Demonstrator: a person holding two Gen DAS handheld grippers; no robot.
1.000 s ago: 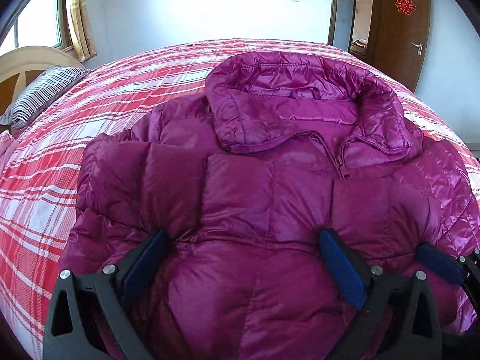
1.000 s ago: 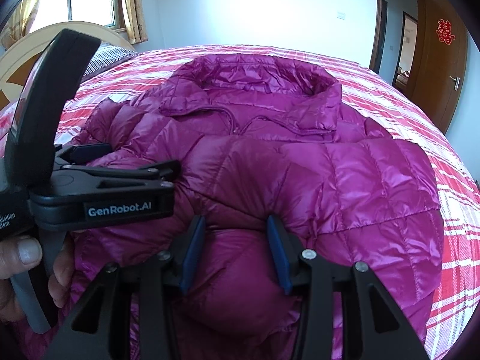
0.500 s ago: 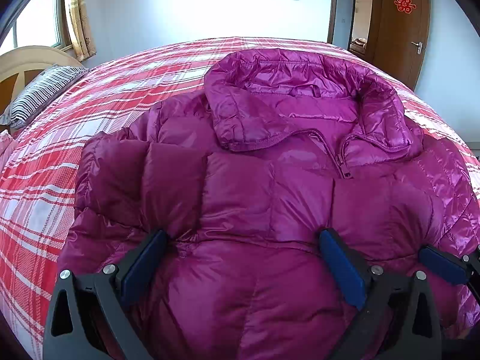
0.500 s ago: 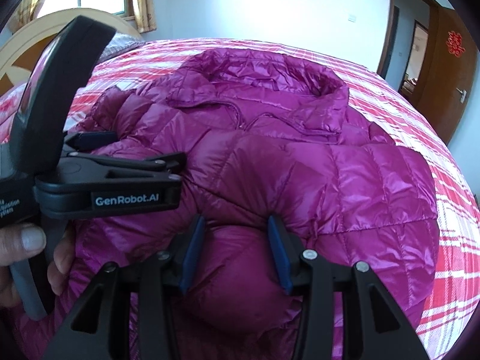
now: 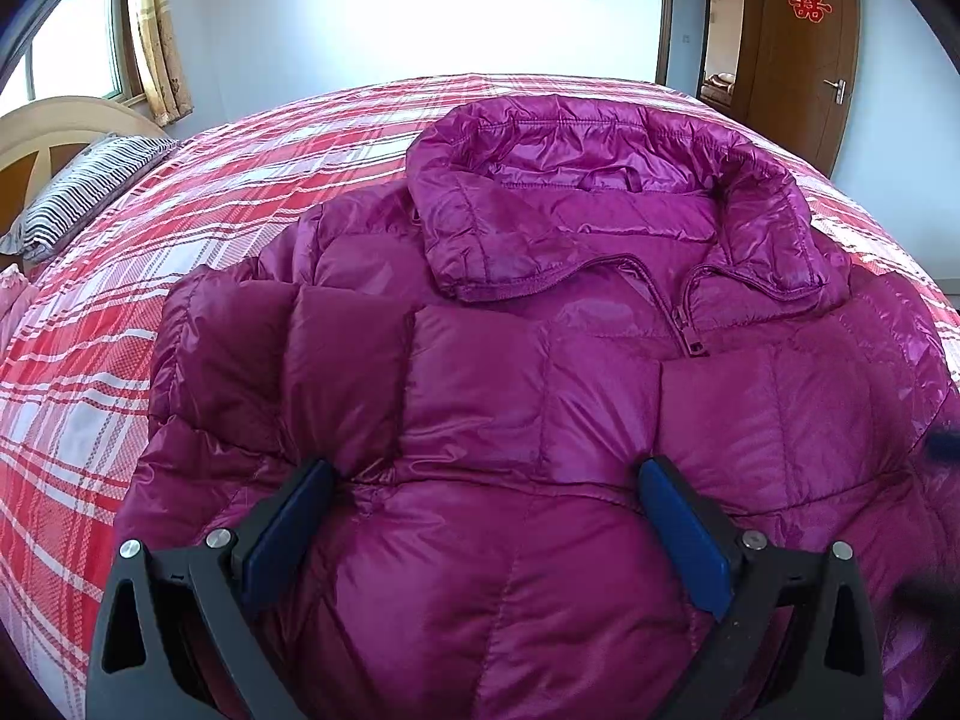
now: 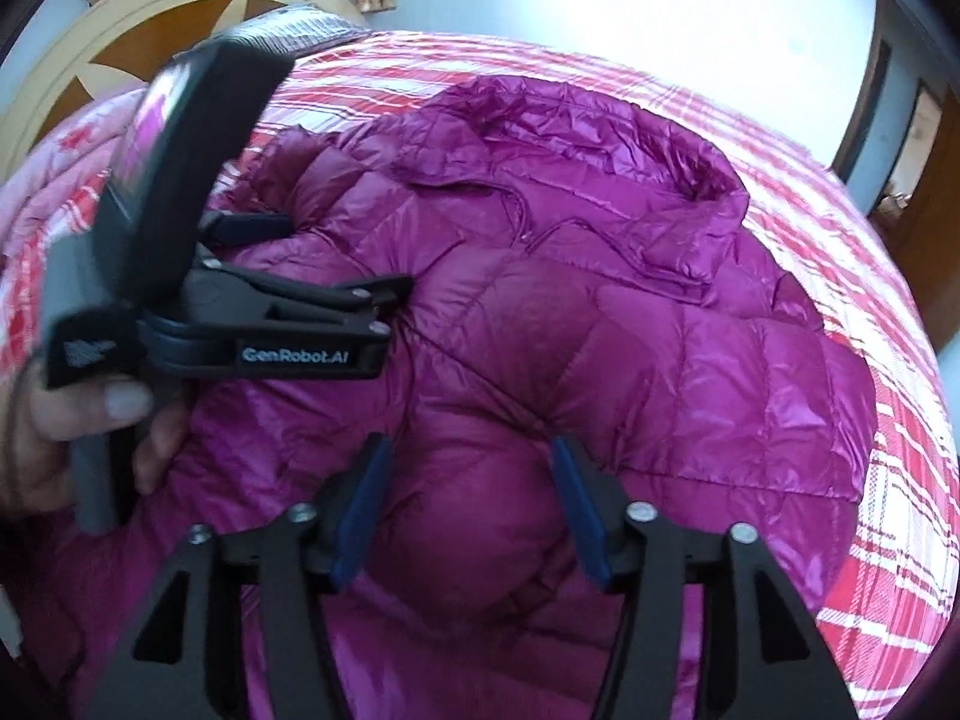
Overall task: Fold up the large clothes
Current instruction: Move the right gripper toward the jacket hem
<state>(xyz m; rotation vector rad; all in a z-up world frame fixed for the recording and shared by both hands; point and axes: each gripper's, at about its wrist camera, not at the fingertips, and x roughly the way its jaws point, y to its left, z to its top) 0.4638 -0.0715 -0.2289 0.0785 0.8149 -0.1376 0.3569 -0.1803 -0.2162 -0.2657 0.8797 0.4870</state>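
A magenta puffer jacket (image 5: 540, 372) lies front up on the bed, collar at the far end, lower part folded up over the chest. My left gripper (image 5: 480, 516) is open, jaws wide apart, with a puffy fold of the jacket between them. My right gripper (image 6: 468, 498) is also open around a bulge of the jacket (image 6: 600, 330), with gaps beside the pads. The left gripper's body (image 6: 270, 324), held by a hand, shows at the left of the right wrist view.
The bed has a red and white plaid cover (image 5: 180, 228). A striped pillow (image 5: 84, 192) and a wooden headboard (image 6: 150, 36) are at the left. A brown door (image 5: 798, 42) stands at the far right.
The right gripper has swung left and tilted, and its jaws have widened a little. The left gripper has drawn back slightly; the right gripper's blue pad has nearly left its view.
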